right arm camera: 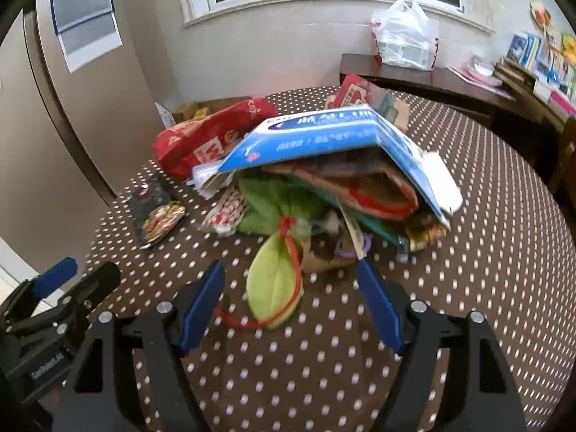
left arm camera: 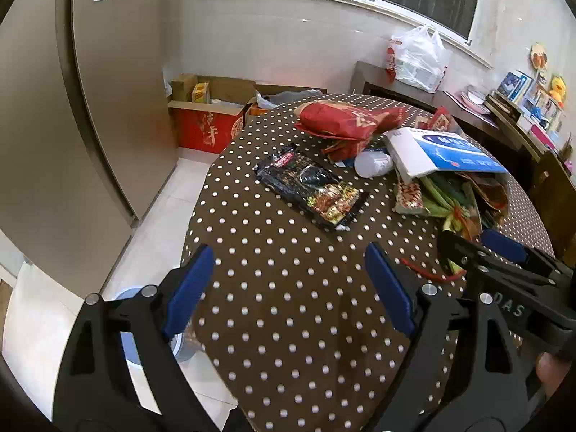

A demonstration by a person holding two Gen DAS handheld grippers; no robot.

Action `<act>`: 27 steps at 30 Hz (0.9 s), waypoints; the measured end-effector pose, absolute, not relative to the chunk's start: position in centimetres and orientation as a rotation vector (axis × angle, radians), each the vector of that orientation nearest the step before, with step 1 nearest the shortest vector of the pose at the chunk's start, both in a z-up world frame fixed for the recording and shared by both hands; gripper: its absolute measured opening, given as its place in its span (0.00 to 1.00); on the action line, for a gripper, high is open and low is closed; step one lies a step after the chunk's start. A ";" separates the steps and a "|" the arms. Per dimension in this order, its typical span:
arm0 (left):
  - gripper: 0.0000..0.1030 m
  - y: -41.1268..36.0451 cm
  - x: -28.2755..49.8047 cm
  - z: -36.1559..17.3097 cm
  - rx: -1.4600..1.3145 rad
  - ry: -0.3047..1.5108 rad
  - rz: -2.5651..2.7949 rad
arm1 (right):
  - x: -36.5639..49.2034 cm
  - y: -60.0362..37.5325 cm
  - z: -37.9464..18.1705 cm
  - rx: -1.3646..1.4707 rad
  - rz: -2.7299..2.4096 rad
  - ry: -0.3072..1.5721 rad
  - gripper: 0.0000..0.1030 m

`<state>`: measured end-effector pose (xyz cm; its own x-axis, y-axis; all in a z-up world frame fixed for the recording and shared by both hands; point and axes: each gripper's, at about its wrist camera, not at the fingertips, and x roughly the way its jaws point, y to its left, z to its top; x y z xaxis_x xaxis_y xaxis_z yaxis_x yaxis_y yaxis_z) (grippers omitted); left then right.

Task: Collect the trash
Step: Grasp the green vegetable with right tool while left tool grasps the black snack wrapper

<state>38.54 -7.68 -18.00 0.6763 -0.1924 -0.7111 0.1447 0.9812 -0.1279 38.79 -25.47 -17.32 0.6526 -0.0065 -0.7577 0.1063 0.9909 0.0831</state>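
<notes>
A pile of trash lies on a round table with a brown polka-dot cloth [left arm camera: 288, 288]. It holds a black snack wrapper [left arm camera: 311, 187], a red bag [left arm camera: 342, 118], a blue and white carton [right arm camera: 334, 136] and a green leaf-shaped piece with a red cord [right arm camera: 273, 288]. My left gripper [left arm camera: 288, 288] is open and empty over bare cloth, short of the black wrapper. My right gripper [right arm camera: 291, 306] is open, its fingers either side of the green piece, not closed on it. The right gripper also shows in the left wrist view [left arm camera: 482, 248].
A blue bin [left arm camera: 129, 324] stands on the white tiled floor left of the table. Cardboard boxes [left arm camera: 208, 115] sit by the far wall. A dark sideboard [right arm camera: 432, 79] with a white plastic bag [right arm camera: 403, 36] and books stands behind the table.
</notes>
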 end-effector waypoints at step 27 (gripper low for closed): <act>0.34 -12.2 47.0 -19.0 -0.036 0.905 -0.067 | 41.0 -26.9 -18.0 0.165 -0.032 0.880 0.17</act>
<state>46.98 -12.15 -18.99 0.6155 -0.0736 -0.7847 0.0434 0.9973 -0.0594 41.01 -26.93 -18.03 0.6378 0.0399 -0.7691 0.0956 0.9868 0.1304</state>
